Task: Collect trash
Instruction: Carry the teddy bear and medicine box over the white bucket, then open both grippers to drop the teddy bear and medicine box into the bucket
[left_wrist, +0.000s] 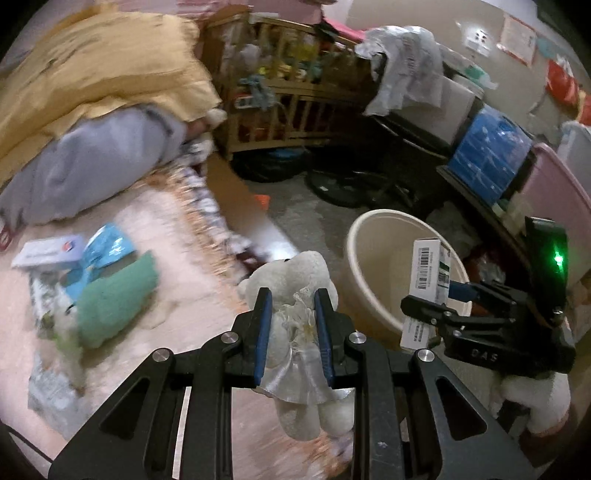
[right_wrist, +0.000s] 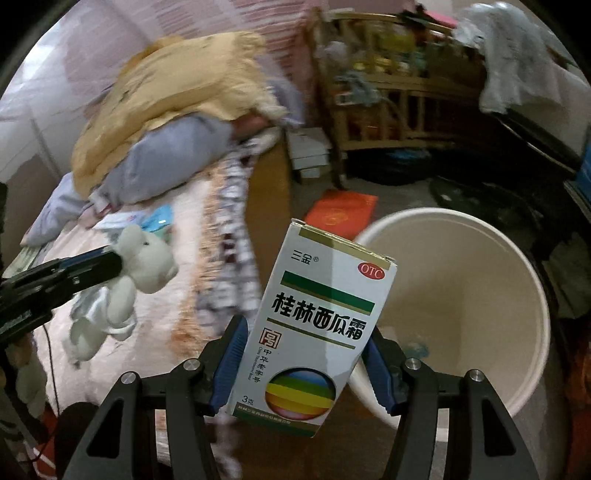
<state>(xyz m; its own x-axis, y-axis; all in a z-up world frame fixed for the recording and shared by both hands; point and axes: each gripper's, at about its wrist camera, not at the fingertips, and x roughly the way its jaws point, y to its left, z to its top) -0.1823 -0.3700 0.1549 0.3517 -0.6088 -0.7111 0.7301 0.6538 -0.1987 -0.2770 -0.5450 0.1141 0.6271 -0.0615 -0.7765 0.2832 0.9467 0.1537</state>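
Note:
My left gripper (left_wrist: 291, 325) is shut on a small white plush bear in a silvery dress (left_wrist: 295, 295), held over the bed's edge; it also shows in the right wrist view (right_wrist: 136, 273). My right gripper (right_wrist: 304, 350) is shut on a white medicine box (right_wrist: 317, 332) with green stripes and a rainbow circle, held beside the rim of a cream round bin (right_wrist: 480, 295). In the left wrist view the box (left_wrist: 428, 288) and the right gripper (left_wrist: 439, 299) are over the bin (left_wrist: 384, 266). The bin looks almost empty.
On the pink bed (left_wrist: 155, 221) lie a green cloth (left_wrist: 114, 299), blue packets (left_wrist: 107, 247) and a white box (left_wrist: 48, 251). Yellow and grey bedding (left_wrist: 92, 110) is piled behind. A wooden crib (left_wrist: 295, 92), a red folder (right_wrist: 343, 214) and stacked boxes (left_wrist: 491, 155) surround the floor.

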